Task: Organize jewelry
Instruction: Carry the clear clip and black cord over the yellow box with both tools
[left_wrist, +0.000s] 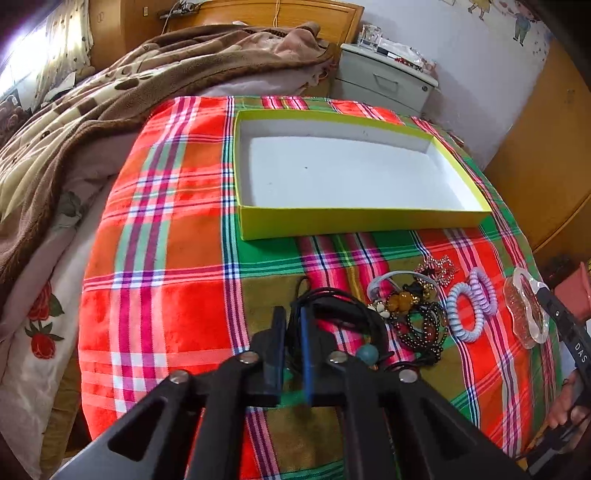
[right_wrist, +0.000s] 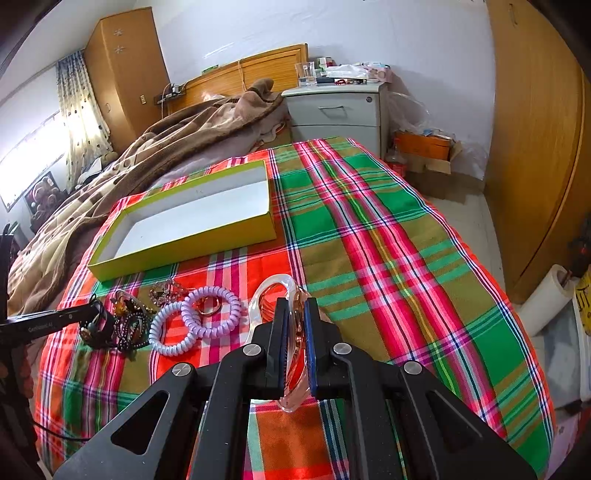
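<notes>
The yellow-green box (left_wrist: 354, 221) is sitting open on the plaid bedspread (left_wrist: 159, 258) at 12 o'clock, ready for filling. The right tool (right_wrist: 295, 314) is pinching the clear hair clip (right_wrist: 275, 291); the left tool (left_wrist: 293, 317) is seemingly clamping black cords (left_wrist: 332, 299) beside spiral hair ties (left_wrist: 469, 306).

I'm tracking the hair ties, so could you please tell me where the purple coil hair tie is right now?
The purple hair tie lies on the plaid cloth in front of the yellow box, overlapping the pale blue hair tie, just left of the right gripper.

Left tongs (left_wrist: 293, 328) clamped; right tongs (right_wrist: 295, 321) clamped
</notes>
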